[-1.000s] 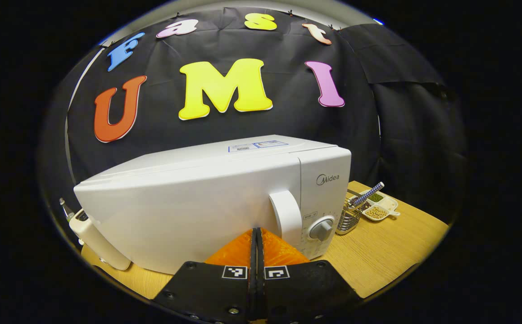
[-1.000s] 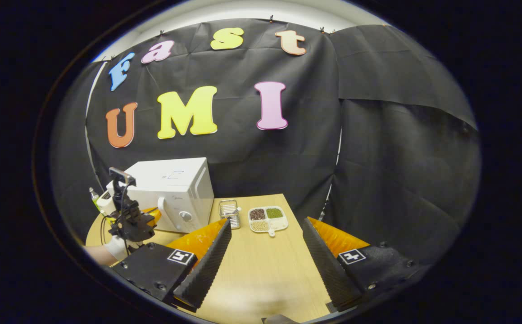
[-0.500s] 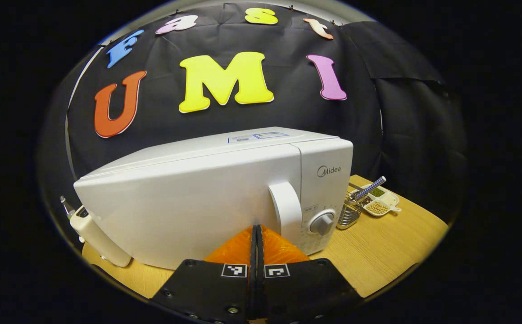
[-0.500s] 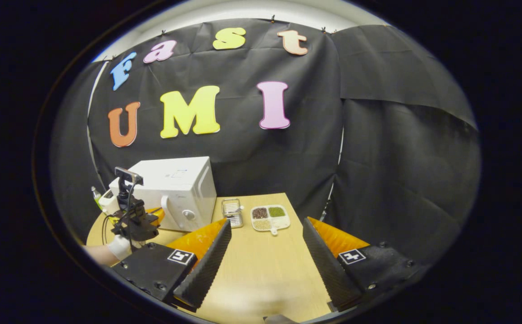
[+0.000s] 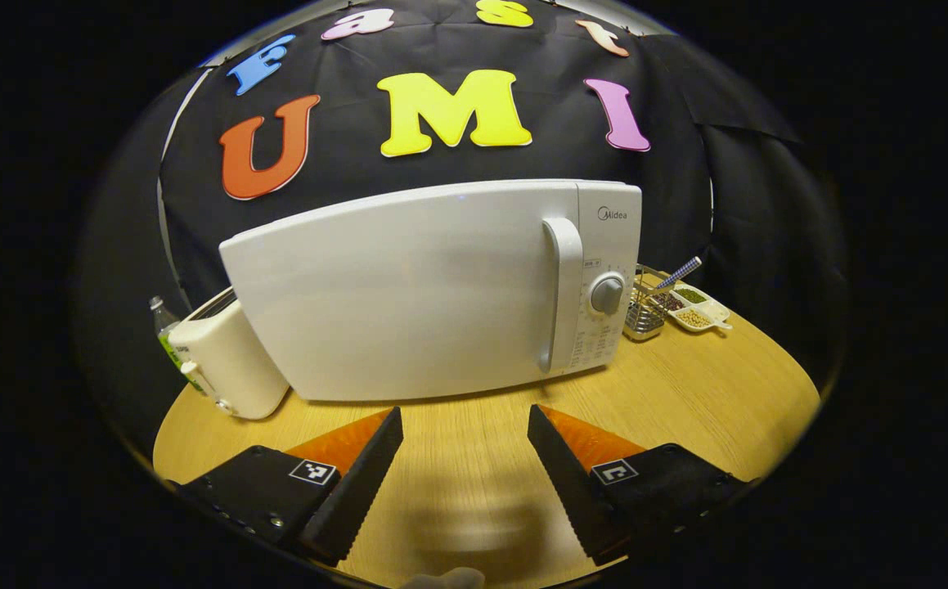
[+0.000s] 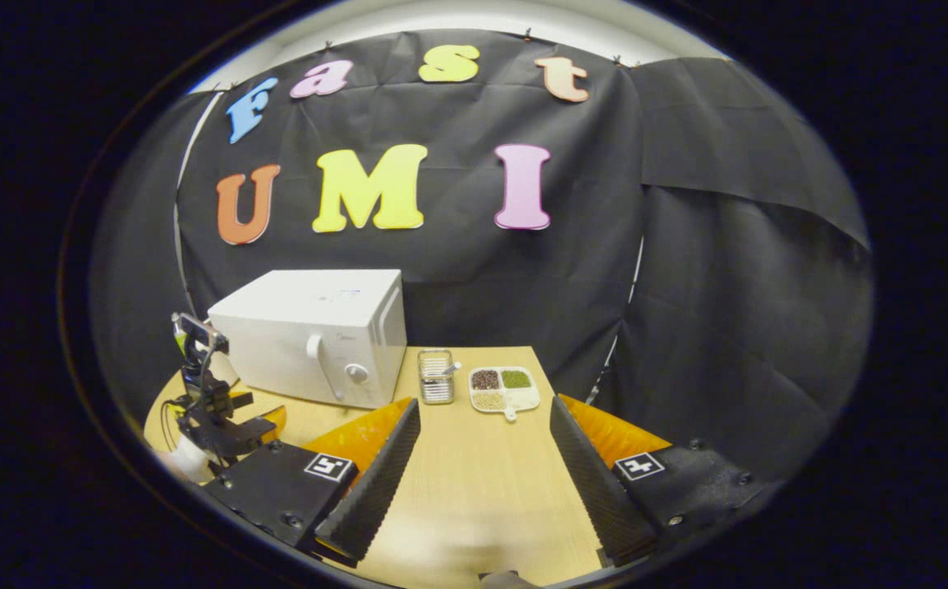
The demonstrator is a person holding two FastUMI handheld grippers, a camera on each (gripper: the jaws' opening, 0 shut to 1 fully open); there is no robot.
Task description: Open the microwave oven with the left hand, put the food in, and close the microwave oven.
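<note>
Left gripper view shows the left gripper (image 5: pixel 464 433) spread wide and empty, level above the table (image 5: pixel 711 384), facing the closed microwave (image 5: pixel 433 286) at twelve o'clock; opening appears not yet begun. Its door handle (image 5: pixel 562 294), at one o'clock, likely needs hooking next. Right gripper (image 6: pixel 482 442) also hangs wide and empty, the food tray (image 6: pixel 505 388) at twelve o'clock.

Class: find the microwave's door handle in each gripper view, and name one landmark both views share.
Left gripper view: door handle, right of centre, upright beside the dial.
Right gripper view: door handle, left of centre, small.
Shared landmark: the divided dish of beans.
</note>
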